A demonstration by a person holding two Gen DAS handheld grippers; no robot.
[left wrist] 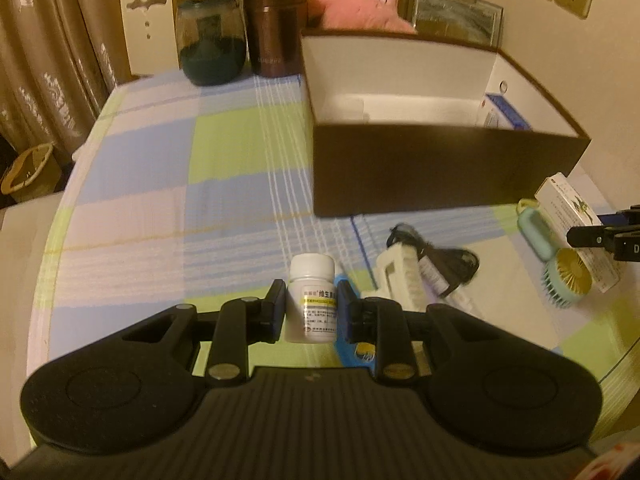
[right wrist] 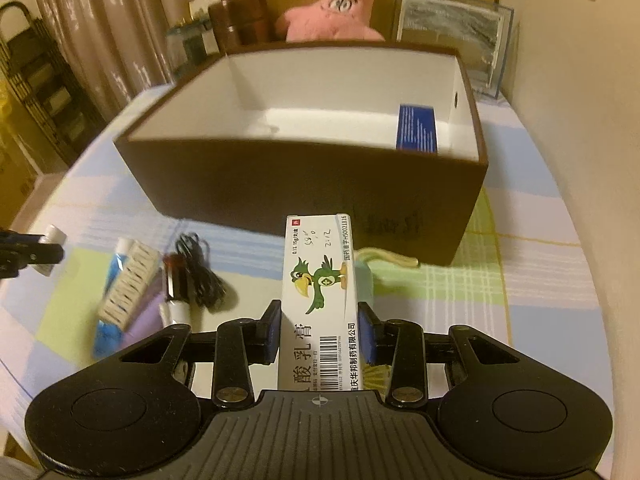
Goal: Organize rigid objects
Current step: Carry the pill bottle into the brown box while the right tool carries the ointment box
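While the left gripper (left wrist: 308, 312) clenched a white pill bottle (left wrist: 311, 298) upright, the right gripper (right wrist: 319, 330) grasped an ointment carton (right wrist: 320, 300), its long axis pointing ahead at the brown box (right wrist: 304, 176) beyond on the table (left wrist: 160, 200). The carton bore a green parrot and "H50021816".

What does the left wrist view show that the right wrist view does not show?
Only the left wrist view: the dark glass vase and the fan's yellow face. Only the right wrist view: the green bird print on the ointment box and the black rack. Both: the brown box, pink plush, black cable.
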